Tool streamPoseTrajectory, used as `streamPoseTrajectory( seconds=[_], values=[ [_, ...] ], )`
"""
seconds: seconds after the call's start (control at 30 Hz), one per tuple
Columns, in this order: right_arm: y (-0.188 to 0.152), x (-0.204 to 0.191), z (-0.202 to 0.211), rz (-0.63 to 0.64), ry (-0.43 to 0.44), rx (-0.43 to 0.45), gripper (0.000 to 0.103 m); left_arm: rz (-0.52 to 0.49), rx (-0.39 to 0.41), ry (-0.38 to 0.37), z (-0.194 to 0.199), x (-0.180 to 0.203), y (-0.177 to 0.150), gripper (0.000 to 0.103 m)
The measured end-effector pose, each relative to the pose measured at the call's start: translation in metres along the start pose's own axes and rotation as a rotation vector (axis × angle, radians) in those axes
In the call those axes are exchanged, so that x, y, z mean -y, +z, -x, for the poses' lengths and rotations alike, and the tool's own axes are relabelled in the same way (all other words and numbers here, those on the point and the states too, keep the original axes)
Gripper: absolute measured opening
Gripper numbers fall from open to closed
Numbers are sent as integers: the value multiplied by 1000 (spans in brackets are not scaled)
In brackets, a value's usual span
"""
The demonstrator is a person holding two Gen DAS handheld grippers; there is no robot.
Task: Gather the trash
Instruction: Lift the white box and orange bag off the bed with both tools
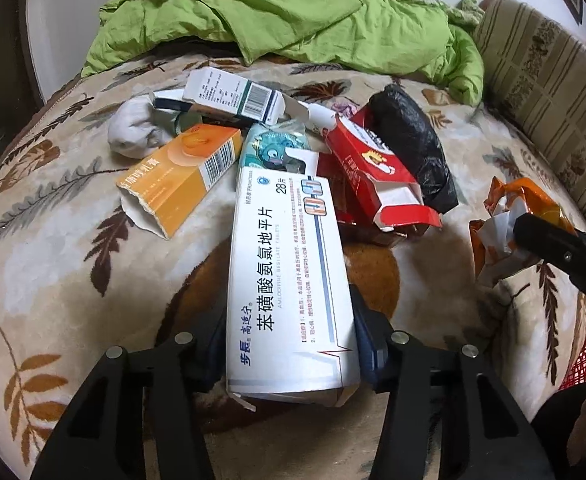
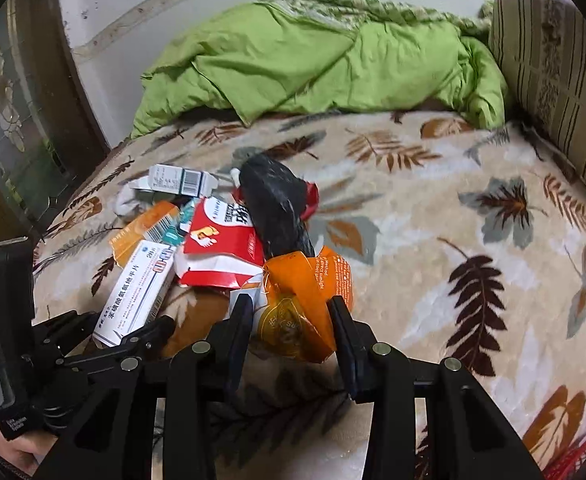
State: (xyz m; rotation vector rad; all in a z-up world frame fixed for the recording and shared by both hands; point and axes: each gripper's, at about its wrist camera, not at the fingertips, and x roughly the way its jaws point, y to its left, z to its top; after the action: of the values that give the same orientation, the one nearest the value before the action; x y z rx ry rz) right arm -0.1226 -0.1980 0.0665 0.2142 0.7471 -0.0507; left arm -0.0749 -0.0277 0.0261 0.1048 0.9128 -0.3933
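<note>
White pill box [image 1: 289, 280] in left tongs [image 1: 293, 336], red carton [image 1: 373, 172] behind, green quilt [image 1: 293, 16] beyond

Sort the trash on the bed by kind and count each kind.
Cardboard boxes: 4 (white tablet box, orange box, red box, barcoded white box)
Orange foil wrapper: 1
Black plastic bag: 1
Teal cartoon packet: 1
Grey wad: 1
Total: 8

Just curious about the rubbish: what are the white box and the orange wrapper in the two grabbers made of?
White box: thin printed cardboard, slightly glossy, to judge by the crisp folds and torn end flap. Orange wrapper: probably plastic or foil film; it is crinkled, shiny and holds creases.
</note>
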Motion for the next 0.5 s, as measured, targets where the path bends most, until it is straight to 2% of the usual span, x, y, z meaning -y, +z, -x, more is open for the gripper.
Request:
streamPoseTrajectory(
  seconds=[0.2, 0.5],
  values=[
    [2, 1, 5, 1, -1, 36, 42, -3, 86, -1, 17, 2, 3, 51],
    [2, -3, 6, 12, -2, 45, 42, 0, 98, -13, 20, 1, 6, 51]
  ],
)
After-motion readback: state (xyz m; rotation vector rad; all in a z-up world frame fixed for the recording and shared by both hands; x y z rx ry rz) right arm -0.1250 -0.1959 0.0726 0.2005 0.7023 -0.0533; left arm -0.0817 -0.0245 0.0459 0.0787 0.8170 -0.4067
